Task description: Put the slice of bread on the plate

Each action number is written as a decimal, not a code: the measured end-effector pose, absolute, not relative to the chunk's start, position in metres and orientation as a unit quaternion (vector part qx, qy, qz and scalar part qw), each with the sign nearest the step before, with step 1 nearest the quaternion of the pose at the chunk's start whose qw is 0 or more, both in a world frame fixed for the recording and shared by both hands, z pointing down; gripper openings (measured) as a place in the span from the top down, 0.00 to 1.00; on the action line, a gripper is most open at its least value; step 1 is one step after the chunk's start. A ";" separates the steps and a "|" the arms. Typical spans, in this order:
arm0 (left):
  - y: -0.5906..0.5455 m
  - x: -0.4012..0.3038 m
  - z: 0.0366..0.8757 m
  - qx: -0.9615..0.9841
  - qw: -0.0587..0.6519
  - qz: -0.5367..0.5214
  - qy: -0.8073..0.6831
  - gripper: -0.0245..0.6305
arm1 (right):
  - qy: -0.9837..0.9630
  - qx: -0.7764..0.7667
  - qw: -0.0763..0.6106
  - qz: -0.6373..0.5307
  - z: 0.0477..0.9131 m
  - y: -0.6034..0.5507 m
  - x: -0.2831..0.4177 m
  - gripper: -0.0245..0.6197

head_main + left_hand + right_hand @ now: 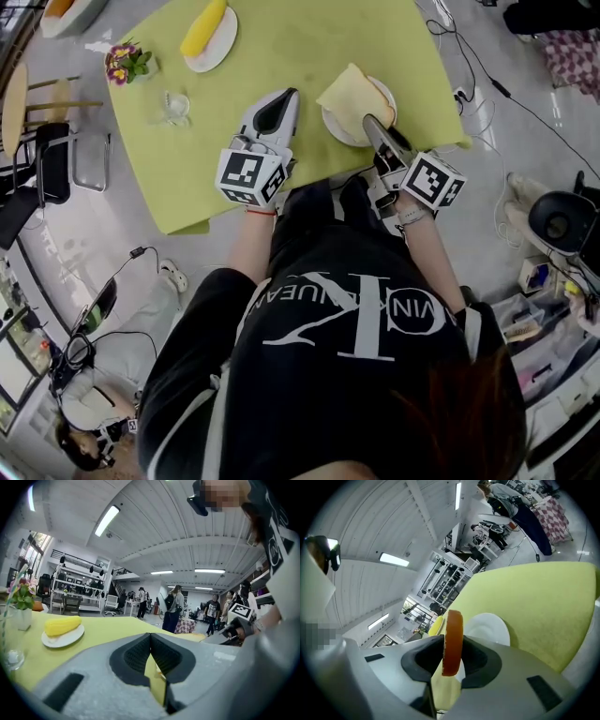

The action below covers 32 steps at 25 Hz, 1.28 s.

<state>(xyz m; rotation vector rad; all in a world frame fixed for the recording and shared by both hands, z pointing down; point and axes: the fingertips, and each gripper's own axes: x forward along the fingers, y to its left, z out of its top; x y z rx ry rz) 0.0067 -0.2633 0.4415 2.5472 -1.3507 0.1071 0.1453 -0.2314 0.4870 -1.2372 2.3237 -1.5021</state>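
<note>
The right tool (452,644) is clamped on the brown crust edge of a pale, soft slice of bread (352,94). It holds the slice over the round white plate (333,129) that sits near the front edge of the yellow-green worktop (281,37). In the head view the slice lies tilted, with one corner reaching past the plate's far-left rim. Whether its underside already touches the plate, I cannot tell. In the right gripper view the slice stands edge-on between the pads, with the plate just beyond it.

The left tool (289,94) rests just to the left of the plate, jaws together and nothing between them.

The main risk, as I judge it, is letting go while the slice is tilted and off-centre. It could tip over the rim and slide onto the worktop. A hard squeeze may dent or tear the soft crumb, and bread can cling to a pad as the jaws part. The plate is unsteadied, so a downward nudge on its rim could shift or tip it.
</note>
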 end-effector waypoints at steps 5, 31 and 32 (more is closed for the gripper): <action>-0.267 0.014 0.437 0.878 0.120 0.032 -0.461 0.95 | 0.799 -0.399 -0.032 -0.449 0.491 -0.227 0.145 0.77; -0.268 0.008 0.417 0.881 0.106 0.018 -0.461 0.95 | 0.827 -0.276 -0.329 -0.362 0.505 -0.184 0.153 0.43; -0.269 0.009 0.417 0.882 0.106 0.017 -0.459 0.95 | 0.827 -0.277 -0.329 -0.363 0.505 -0.184 0.154 0.43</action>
